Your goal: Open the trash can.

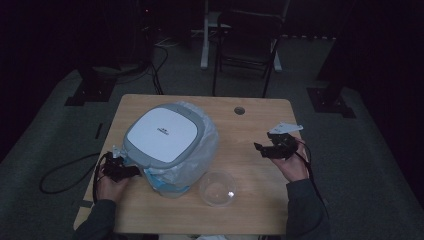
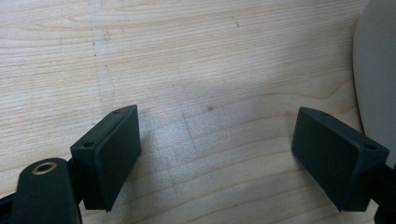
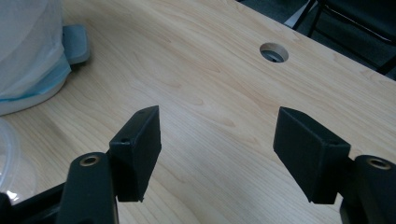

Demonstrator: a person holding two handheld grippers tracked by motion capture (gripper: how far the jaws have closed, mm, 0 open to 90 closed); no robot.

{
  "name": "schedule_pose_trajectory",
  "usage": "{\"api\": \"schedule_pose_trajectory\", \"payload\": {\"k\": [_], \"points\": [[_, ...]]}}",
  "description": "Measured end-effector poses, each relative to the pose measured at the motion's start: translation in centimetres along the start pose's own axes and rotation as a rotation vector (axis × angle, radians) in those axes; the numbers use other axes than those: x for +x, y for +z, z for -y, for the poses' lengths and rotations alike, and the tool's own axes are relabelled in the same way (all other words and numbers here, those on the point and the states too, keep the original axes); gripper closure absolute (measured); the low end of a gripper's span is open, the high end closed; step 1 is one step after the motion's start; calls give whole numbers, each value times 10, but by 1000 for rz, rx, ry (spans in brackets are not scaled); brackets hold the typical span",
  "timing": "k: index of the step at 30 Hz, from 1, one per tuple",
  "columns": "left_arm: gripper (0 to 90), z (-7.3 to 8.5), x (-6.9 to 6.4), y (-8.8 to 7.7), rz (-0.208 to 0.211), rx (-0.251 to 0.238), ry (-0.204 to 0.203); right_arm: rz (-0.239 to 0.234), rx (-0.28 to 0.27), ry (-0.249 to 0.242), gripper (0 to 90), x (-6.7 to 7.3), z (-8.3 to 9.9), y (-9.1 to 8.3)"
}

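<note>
A: High view, entry one. The light wooden table (image 1: 260, 200) carries a white square bin with a grey rim, lined with a translucent plastic bag (image 1: 170, 142). The left gripper (image 1: 131, 171) sits just beside the bin's near-left corner, held by the left hand (image 1: 111, 185). Contact between the jaws and the bag cannot be confirmed from this angle.

B: Noted. Left gripper view: both black jaws stand wide apart with bare wood grain between them, nothing held. A pale curved surface, presumably the bin (image 2: 378, 79), sits at the right edge, just beyond the right jaw.

A: The right gripper (image 1: 260, 148) is well apart from the bin, off to its right, held above the table by the right hand (image 1: 292, 165). A grey three-cornered plate (image 1: 286, 128) sits on top of it.

B: Right gripper view: jaws spread, released, nothing between them (image 3: 217, 149). Ahead and to the left lies the bagged bin (image 3: 28, 51) with a grey tab (image 3: 77, 42) at its base. Ahead and slightly right, a round cable hole in the tabletop (image 3: 274, 52).

A: One more item: a clear round plastic bowl (image 1: 218, 189) stands on the table between the two grippers, nearer the person, just beside the bin's bag. Its rim (image 3: 8, 154) shows at the far left of the right gripper view.

B: Beyond the table, a dark folding chair (image 1: 250, 45) on grey carpet.
</note>
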State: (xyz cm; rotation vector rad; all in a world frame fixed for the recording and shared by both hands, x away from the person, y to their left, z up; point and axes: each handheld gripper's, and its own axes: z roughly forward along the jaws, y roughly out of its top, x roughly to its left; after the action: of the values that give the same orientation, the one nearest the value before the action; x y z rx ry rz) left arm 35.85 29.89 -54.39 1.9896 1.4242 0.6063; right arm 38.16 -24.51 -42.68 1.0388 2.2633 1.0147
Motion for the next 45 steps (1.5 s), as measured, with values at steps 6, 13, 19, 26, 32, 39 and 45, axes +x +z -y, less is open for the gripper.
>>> {"api": "schedule_pose_trajectory", "payload": {"k": [6,13,19,26,32,39,45], "points": [[167,0,0,0,-1,0,-1,0,-11,-13,313,3,-8,-2],[167,0,0,0,-1,-1,-2,2,-28,-22,311,6,-16,-3],[167,0,0,0,-1,0,-1,3,-36,-26,312,8,-22,-4],[167,0,0,0,-2,1,0,1,-37,-47,311,12,-29,-4],[167,0,0,0,-2,-1,-3,-3,-46,-51,311,14,-35,-5],[167,0,0,0,-2,-1,-3,-12,-58,-60,313,17,-42,-4],[167,0,0,0,-2,0,-1,-12,-60,-71,319,20,-47,-2]]}}
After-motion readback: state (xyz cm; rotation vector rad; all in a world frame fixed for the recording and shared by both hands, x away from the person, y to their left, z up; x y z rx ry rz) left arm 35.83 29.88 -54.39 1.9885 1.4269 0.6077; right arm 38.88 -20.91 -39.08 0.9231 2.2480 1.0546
